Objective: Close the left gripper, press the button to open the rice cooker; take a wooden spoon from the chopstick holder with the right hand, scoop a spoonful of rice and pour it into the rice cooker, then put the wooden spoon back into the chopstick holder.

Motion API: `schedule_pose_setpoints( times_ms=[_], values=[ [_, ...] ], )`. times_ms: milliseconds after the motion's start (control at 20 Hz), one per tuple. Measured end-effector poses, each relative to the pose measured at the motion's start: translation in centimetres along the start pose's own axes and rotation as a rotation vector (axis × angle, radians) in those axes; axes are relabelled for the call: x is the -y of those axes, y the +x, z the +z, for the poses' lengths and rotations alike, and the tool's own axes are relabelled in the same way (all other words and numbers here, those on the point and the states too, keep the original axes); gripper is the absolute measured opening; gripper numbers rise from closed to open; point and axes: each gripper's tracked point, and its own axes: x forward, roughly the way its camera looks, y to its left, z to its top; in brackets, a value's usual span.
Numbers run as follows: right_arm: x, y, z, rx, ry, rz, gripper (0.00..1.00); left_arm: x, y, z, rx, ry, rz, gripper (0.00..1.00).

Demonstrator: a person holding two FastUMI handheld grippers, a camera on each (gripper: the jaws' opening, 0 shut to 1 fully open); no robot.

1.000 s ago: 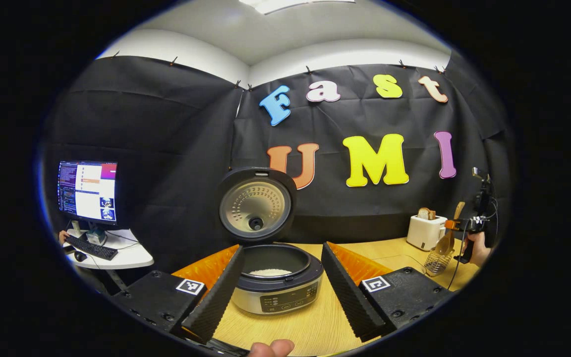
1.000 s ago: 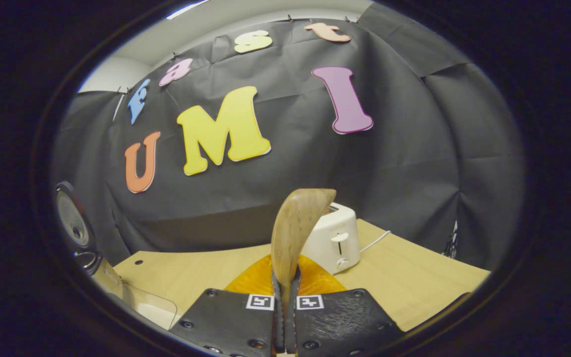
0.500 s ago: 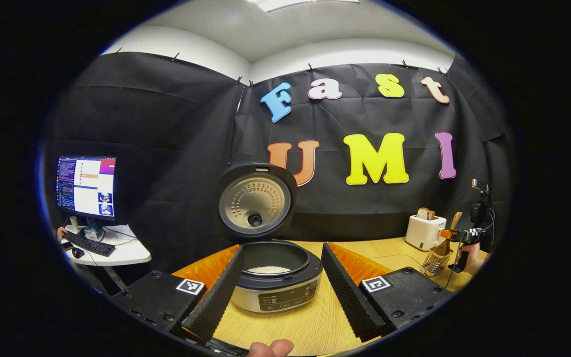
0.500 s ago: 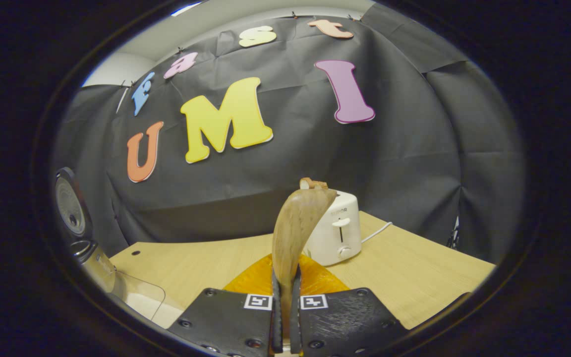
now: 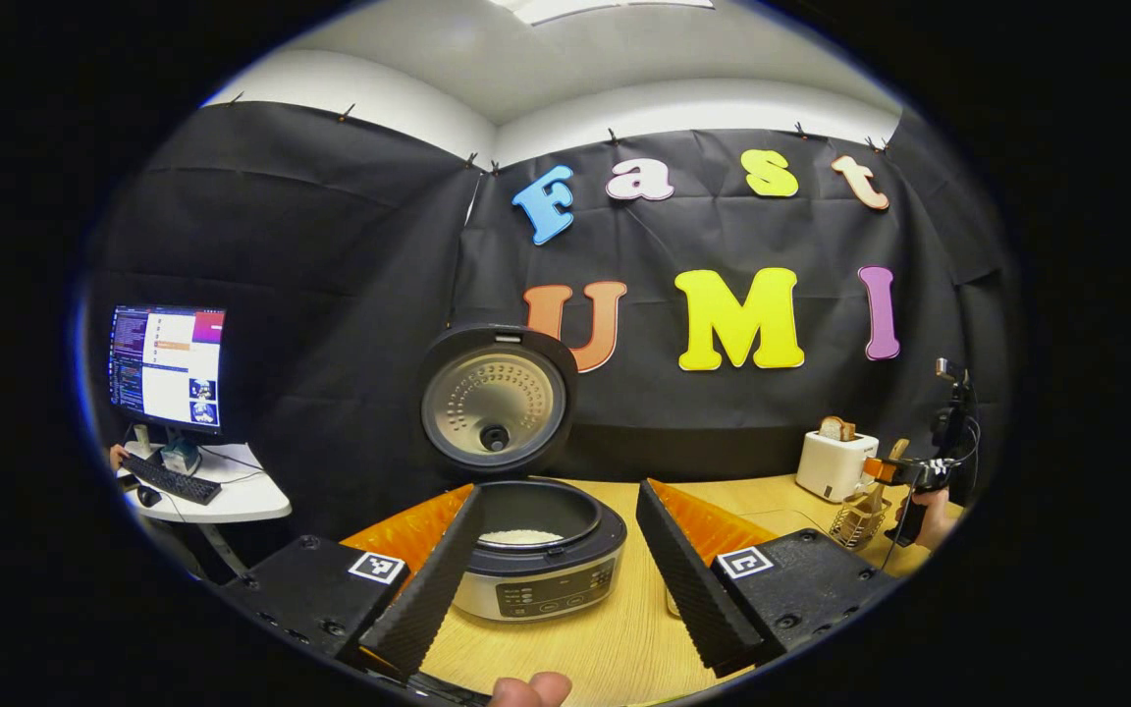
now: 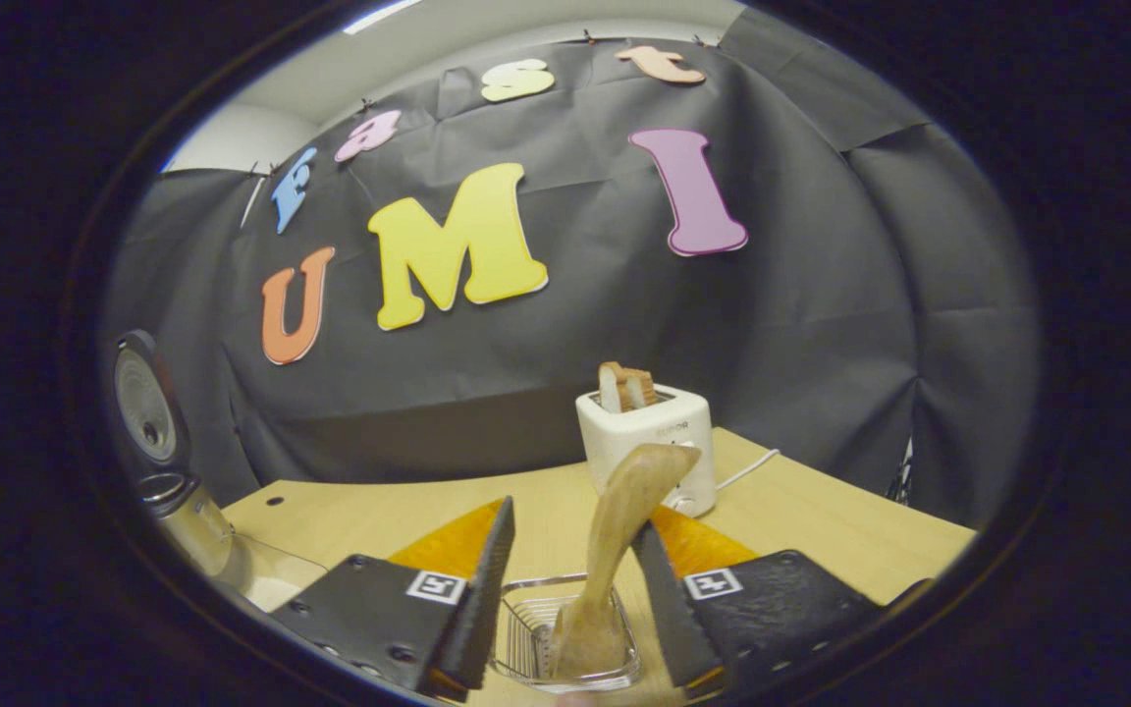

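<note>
wooden table (image 6: 821, 530), white toaster (image 6: 654, 437) with faint, unreadable front lettering

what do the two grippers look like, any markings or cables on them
Each gripper has two long wedge-shaped fingers with ribbed inner faces, mounted on black blocks. Each block carries a square black-and-white tag. The left gripper and right gripper look built alike. Seen from afar in the left gripper view, a thin black cable hangs beside the right one.
</note>
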Motion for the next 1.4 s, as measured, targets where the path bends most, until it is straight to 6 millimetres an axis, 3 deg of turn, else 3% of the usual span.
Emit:
schedule_pose_setpoints(
  times_ms=[50,100,150,300,350,450,600,650,800,950,1000,1150,1250,1300,1400],
  values=[
    [0.6,0.2,-0.1,0.005,-0.009,-0.02,0.77,0.0,0.0,0.0,-0.001,-0.006,0.01,0.99],
    [0.8,0.1,0.0,0.005,-0.008,-0.028,0.75,0.4,0.0,0.0,0.003,-0.014,0.006,0.99],
    [0.9,0.0,0.0,0.001,-0.001,-0.026,0.93,1.2,0.0,0.3,0.008,-0.022,-0.004,0.99],
    [2.1,-0.2,0.5,0.018,-0.016,-0.062,0.9,2.2,-0.2,0.9,0.026,-0.008,-0.01,0.99],
    [2.4,-0.4,1.0,0.029,-0.024,-0.071,0.96,1.9,-0.2,0.9,0.03,0.001,0.007,0.99],
    [2.6,-0.9,1.9,0.044,-0.025,-0.06,0.91,2.6,-0.3,1.2,0.044,0.02,0.014,0.99],
    [3.5,-1.7,4.2,0.101,-0.022,-0.052,0.95,3.5,-0.3,1.2,0.059,0.008,0.021,0.94],
    [3.6,-2.1,5.3,0.128,-0.015,-0.047,0.95,4.3,-0.1,1.1,0.057,-0.007,0.011,0.99],
    [3.8,-3.7,7.8,0.197,-0.017,-0.03,0.91,5.2,0.4,2.3,0.052,-0.03,0.011,0.99],
    [3.6,-5.9,9.7,0.255,-0.014,0.002,0.95,5.0,1.7,4.7,0.06,-0.002,0.015,0.99],
    [3.3,-6.7,9.8,0.259,0.001,0.02,0.91,4.7,2.0,5.0,0.051,0.002,0.028,0.99],
    [2.5,-9.5,9.6,0.255,0.042,0.076,0.95,2.9,3.6,6.8,0.049,0.009,0.08,0.99],
    [2.3,-11.6,10.2,0.281,0.031,0.105,0.91,2.3,5.1,8.6,0.041,0.017,0.102,0.99],
    [2.2,-12.4,10.7,0.296,0.031,0.117,0.95,1.9,5.9,9.5,0.036,0.031,0.111,0.99],
    [2.0,-14.1,11.2,0.311,0.052,0.155,0.95,1.0,7.4,10.7,0.001,0.058,0.133,0.99]
  ],
)
